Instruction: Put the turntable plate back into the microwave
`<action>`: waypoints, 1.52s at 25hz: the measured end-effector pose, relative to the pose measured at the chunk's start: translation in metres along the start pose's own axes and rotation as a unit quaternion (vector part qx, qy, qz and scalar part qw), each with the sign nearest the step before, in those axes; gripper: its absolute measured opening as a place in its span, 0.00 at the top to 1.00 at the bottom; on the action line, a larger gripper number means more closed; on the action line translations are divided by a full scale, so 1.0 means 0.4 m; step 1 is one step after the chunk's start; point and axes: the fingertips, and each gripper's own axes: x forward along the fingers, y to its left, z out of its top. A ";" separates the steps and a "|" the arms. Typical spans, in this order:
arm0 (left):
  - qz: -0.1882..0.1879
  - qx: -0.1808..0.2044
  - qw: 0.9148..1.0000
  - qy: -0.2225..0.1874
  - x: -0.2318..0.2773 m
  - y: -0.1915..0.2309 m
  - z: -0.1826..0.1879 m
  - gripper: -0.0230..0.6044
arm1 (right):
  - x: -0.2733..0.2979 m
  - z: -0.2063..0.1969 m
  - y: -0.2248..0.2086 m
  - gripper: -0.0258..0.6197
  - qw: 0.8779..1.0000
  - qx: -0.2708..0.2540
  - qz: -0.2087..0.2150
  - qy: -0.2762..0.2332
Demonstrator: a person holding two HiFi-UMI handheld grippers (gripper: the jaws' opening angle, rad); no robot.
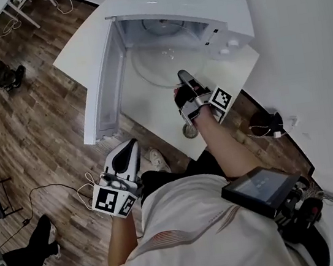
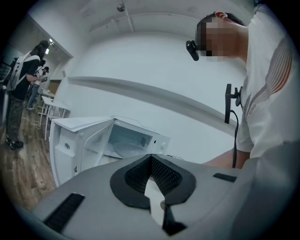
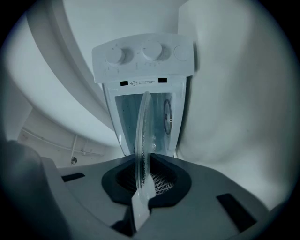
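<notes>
Plate (image 1: 156,65): clear glass, held level at the microwave (image 1: 196,1) mouth. Its far rim is at the cavity opening and its near part lies over the worktop (image 1: 151,110) in front of the microwave. It is not seated inside.

Right gripper view: plate (image 3: 142,136) is seen edge-on and runs straight from the claw toward the open cavity of the microwave (image 3: 145,61). The knob panel shows at the top of that picture.

Right gripper (image 1: 183,76): in front of the microwave and pointing into its opening. Its claw (image 3: 143,165) pinches the plate's near rim, with a pad on either face of the glass.

Door (image 1: 102,83): swung fully open at the microwave's left side, overhanging the wood floor (image 1: 40,117).

Left gripper (image 1: 132,143): well back from the microwave, below the door's free end and close to the person's body. It points toward the door. Left gripper view: claw (image 2: 151,161) pressed together with nothing between the pads. The microwave (image 2: 154,136) is ahead of it, and the plate (image 2: 126,149) shows as a pale disc at the microwave's mouth.

Another person (image 2: 21,89) stands far left of the microwave.
</notes>
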 end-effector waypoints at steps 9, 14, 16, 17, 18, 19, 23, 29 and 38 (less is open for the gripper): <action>0.036 -0.014 0.999 0.007 0.006 0.050 -0.012 0.95 | 0.186 0.069 -0.033 0.91 0.999 0.017 -0.001 -0.048; 0.042 -0.022 0.999 0.014 0.002 0.077 -0.021 0.95 | 0.250 0.093 -0.042 0.91 0.996 0.030 -0.004 -0.081; 0.042 -0.025 0.999 0.016 0.000 0.083 -0.027 0.95 | 0.271 0.112 -0.044 0.91 0.995 0.027 -0.005 -0.092; 0.043 -0.028 0.999 0.017 -0.002 0.086 -0.030 0.95 | 0.282 0.121 -0.046 0.91 0.995 0.025 -0.005 -0.098; 0.044 -0.030 0.998 0.018 -0.004 0.090 -0.033 0.95 | 0.294 0.130 -0.048 0.91 0.994 0.024 -0.005 -0.105; 0.046 -0.032 0.998 0.018 -0.006 0.094 -0.036 0.95 | 0.306 0.138 -0.052 0.91 0.994 0.024 -0.005 -0.111; 0.051 -0.038 0.998 0.020 -0.011 0.106 -0.039 0.95 | 0.360 0.154 -0.057 0.91 0.991 0.024 -0.005 -0.131; 0.059 -0.045 0.997 0.020 -0.013 0.120 -0.044 0.95 | 0.413 0.170 -0.062 0.91 0.988 0.025 -0.023 -0.149; 0.068 -0.052 0.996 0.019 -0.015 0.131 -0.048 0.95 | 0.462 0.211 -0.077 0.91 0.980 0.041 -0.044 -0.188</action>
